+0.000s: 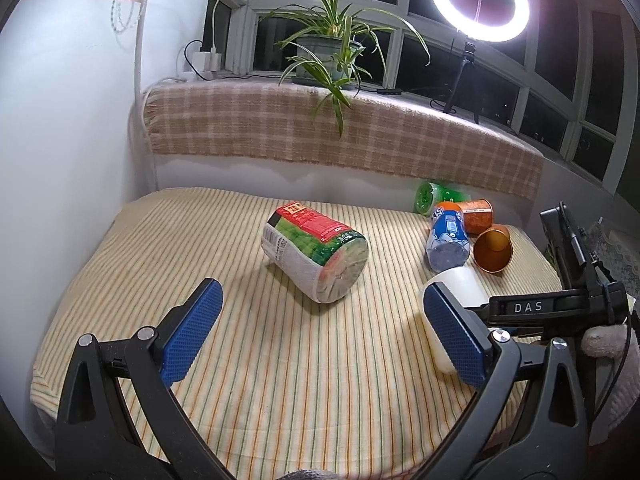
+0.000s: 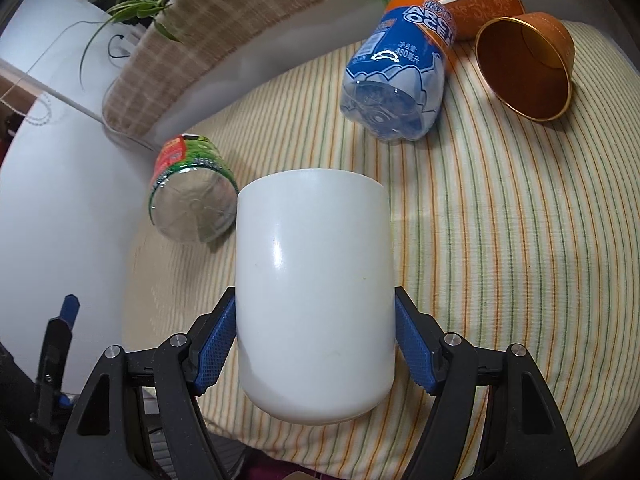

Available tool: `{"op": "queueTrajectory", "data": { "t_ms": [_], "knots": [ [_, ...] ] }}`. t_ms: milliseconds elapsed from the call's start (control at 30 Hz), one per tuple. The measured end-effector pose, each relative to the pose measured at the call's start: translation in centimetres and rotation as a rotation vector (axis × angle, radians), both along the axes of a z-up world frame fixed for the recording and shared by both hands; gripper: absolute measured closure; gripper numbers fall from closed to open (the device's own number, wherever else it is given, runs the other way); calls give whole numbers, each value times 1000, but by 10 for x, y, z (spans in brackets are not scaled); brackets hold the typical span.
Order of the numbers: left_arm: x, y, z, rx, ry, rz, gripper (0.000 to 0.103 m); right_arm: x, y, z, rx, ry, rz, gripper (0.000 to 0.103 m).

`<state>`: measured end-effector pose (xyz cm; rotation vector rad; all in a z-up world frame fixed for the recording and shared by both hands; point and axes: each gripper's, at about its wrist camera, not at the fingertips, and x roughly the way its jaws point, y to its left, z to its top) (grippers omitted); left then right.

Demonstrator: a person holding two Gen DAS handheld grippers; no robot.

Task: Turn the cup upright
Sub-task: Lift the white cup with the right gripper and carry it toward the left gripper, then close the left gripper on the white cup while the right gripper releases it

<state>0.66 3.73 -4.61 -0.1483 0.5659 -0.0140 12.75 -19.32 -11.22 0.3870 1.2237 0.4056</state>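
Note:
A plain white cup lies on its side between the blue pads of my right gripper, which is shut on its body; its far end points away from the camera. In the left wrist view the same cup shows partly behind my left finger, with the right gripper's black frame on it. My left gripper is open and empty above the striped cloth, short of a lying green-labelled bottle.
A blue-labelled bottle, an orange tin, an open copper-coloured cup and a green bottle lie at the back right. A plaid-covered ledge with a potted plant and a ring light stands behind.

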Motion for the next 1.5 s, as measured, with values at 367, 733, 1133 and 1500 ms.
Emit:
{"op": "queueTrajectory", "data": {
  "t_ms": [367,733,1133,1500],
  "knots": [
    [6,-7,2,-3,9,-32,1,-18,-10,42,-35,-152,23,29],
    [28,-27,-2,-104,107,-176,1,-70,-69,66,-101,-310,-151,28],
    [72,-52,-24,-338,332,-304,5,-100,-117,50,-100,-271,-299,28],
    [101,-68,-46,-455,491,-337,6,-112,-140,40,-73,-249,-353,28]
  ]
}}
